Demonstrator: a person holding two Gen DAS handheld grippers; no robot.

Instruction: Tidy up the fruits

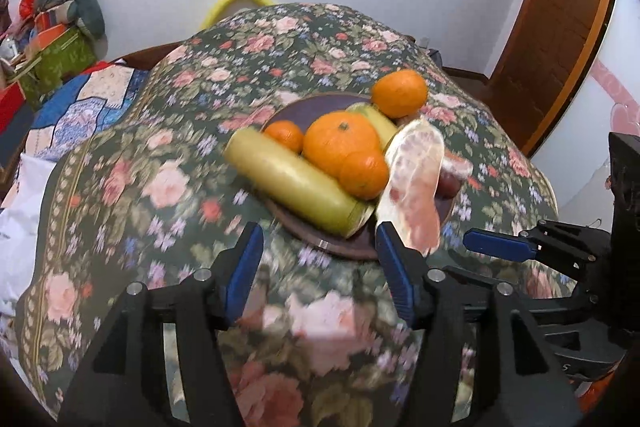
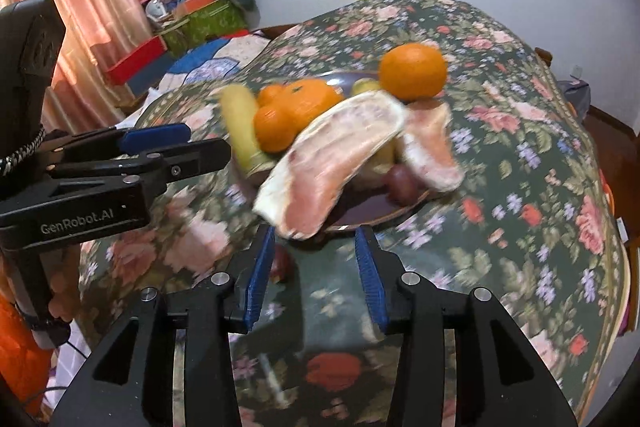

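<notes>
While the left wrist view looks down on the flower-patterned tablecloth (image 1: 132,163), the left gripper (image 1: 320,239) stands partly open with nothing between its blue pads, just short of the round dark brown plate (image 1: 332,247). On the plate lie a long pale yellow-green gourd-like fruit (image 1: 292,183) at nine o'clock, three oranges, the largest orange (image 1: 340,143) at the centre, and a peeled pinkish pomelo segment (image 1: 416,183) at four o'clock. A fourth, separate orange (image 1: 400,93) sits at one o'clock by the far rim. The right gripper (image 1: 492,247) enters at three o'clock; side-on, its gap is not readable here.

From the right wrist view, the right gripper (image 2: 316,247) is also partly open and empty, its pads just below the plate rim (image 2: 384,219). A pomelo piece (image 2: 332,163) hangs over the near rim at six o'clock, a second piece (image 2: 432,147) at three o'clock.

I judge the fruit largely gathered, both grippers free after a placement. Next comes choosing a stray piece, probably the overhanging pomelo, and nudging it inward gently.

Motion blur smears the nearer fruit; a small dark reddish fruit (image 2: 400,183) under the pomelo cannot be identified, and whether the far orange rests on the plate is unclear.
</notes>
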